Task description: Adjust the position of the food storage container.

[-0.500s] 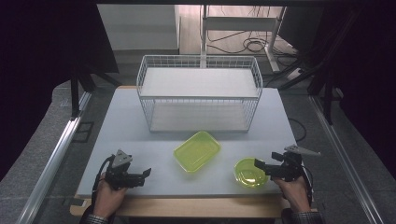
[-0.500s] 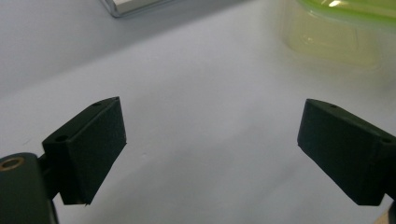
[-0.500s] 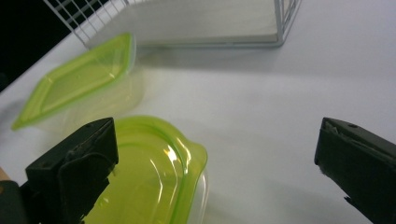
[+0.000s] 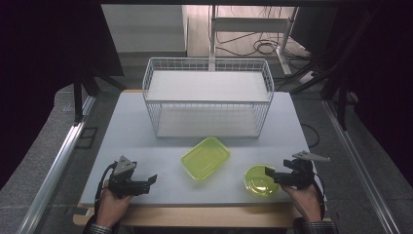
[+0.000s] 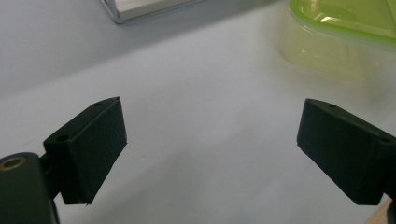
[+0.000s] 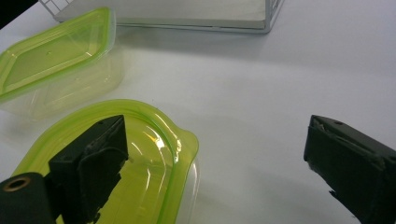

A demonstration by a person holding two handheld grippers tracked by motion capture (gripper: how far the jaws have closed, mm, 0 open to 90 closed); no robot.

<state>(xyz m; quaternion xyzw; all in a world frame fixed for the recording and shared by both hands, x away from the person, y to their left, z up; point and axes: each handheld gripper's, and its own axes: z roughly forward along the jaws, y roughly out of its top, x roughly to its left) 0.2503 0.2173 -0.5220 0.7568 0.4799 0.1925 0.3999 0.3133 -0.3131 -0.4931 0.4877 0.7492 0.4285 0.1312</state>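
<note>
While both grippers gape empty, white table, grey floor, dark surrounds.

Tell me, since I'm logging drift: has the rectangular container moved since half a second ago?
No. The rectangular container sits at the same spot in front of the wire basket.

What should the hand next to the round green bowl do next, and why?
Probably ease the right gripper down and close it on the rim of the round green plastic bowl. Its jaws stand open, one over the bowl's inside and one outside the rim, gripping nothing. The left gripper is open over bare tabletop.
</note>
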